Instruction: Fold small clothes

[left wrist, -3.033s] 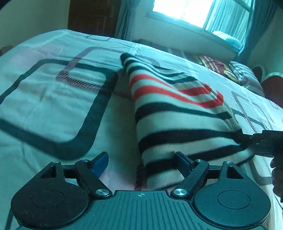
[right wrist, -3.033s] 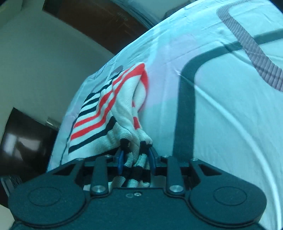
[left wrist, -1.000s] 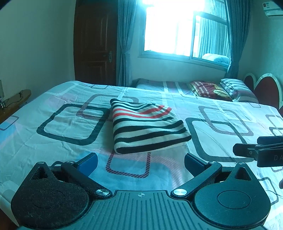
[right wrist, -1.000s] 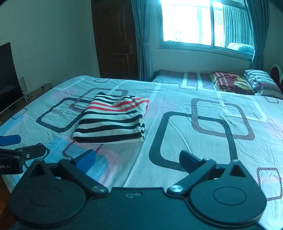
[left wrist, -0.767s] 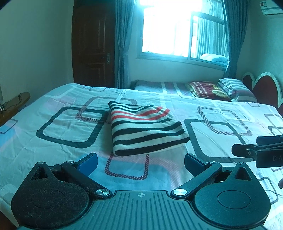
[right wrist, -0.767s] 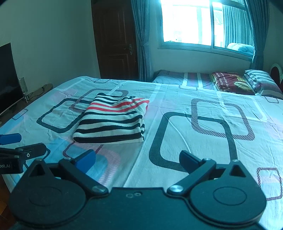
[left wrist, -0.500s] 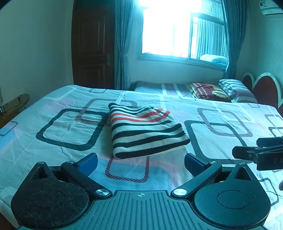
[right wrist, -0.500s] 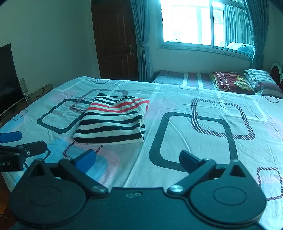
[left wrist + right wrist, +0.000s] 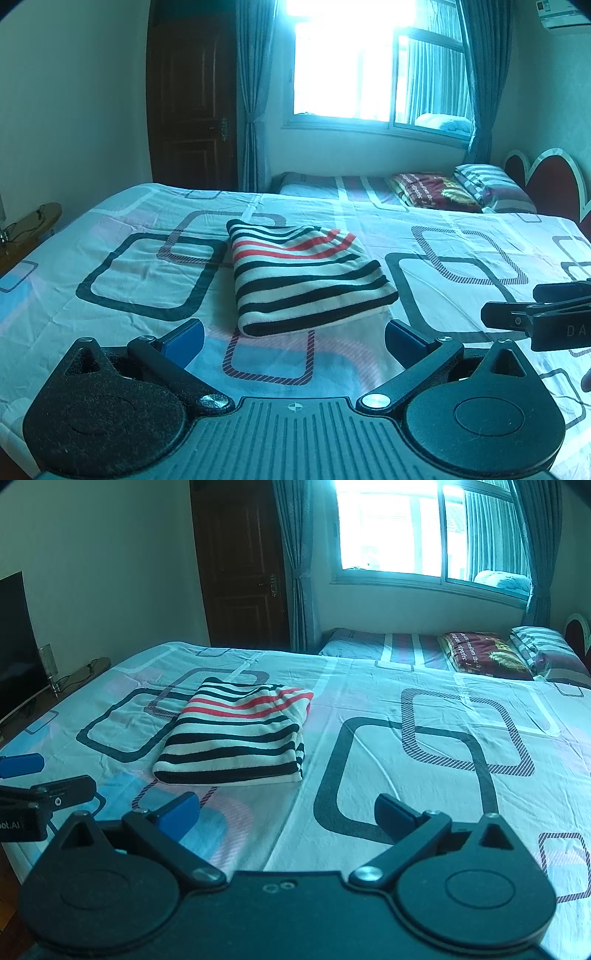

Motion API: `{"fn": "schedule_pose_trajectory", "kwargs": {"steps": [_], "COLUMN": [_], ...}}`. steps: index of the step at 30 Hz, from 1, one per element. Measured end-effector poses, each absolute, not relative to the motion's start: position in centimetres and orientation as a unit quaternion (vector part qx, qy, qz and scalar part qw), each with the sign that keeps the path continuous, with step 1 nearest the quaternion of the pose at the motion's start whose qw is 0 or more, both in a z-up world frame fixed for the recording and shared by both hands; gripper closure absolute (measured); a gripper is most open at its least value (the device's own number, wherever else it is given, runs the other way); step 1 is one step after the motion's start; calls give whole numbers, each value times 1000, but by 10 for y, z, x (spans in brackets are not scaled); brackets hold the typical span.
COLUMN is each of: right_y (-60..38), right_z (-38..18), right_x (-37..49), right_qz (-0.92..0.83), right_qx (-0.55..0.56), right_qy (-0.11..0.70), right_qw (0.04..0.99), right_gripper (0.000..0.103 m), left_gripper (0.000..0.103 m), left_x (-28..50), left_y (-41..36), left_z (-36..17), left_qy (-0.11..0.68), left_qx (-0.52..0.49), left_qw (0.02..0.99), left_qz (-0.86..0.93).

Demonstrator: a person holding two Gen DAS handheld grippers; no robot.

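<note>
Both tongs hung above the near edge of the bed (image 9: 122, 266), the left tongs (image 9: 293, 338) and the right tongs (image 9: 284, 812) each spread wide and holding nothing. Beyond them the folded striped garment (image 9: 306, 280) lay flat on the patterned sheet. Farther off, pillows (image 9: 484, 651) rested beneath the window (image 9: 424, 528).

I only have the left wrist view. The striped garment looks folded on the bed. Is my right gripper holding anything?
Observer: No. The right wrist view shows the right gripper open and empty, short of the striped garment.
Operator: Is the garment's right edge tidy?
Observer: Its stacked layers show along that edge, roughly aligned, flat on the bed sheet.
Operator: Anything left of the bed?
Observer: A dark TV screen stands by the wall.
</note>
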State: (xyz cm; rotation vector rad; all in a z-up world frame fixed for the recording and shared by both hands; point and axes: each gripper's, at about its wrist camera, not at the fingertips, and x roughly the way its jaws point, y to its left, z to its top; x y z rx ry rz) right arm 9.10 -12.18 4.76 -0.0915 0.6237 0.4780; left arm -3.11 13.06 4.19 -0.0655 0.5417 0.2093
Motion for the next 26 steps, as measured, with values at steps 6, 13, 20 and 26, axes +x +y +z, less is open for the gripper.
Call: {"fn": "schedule_pose_trajectory", "kwargs": {"steps": [6, 13, 20, 26], "right_y": [-121, -120, -122, -124], "right_z": [47, 48, 48, 48], "right_x": [91, 91, 91, 91], "right_qz": [233, 232, 235, 237], "right_qx": [-45, -46, -48, -49], "right_qy": [302, 301, 299, 297], "right_qw": [923, 924, 924, 924], "right_gripper": [2, 2, 2, 2], "left_gripper": [0, 0, 0, 0], "left_x": [-31, -32, -33, -36], "left_y": [130, 129, 130, 131], "left_z": [43, 42, 39, 39], "left_qy": [262, 261, 264, 254], "left_qx": [-30, -31, -32, -38], "left_qw": [959, 960, 959, 962], "left_qz": [99, 93, 99, 96]}}
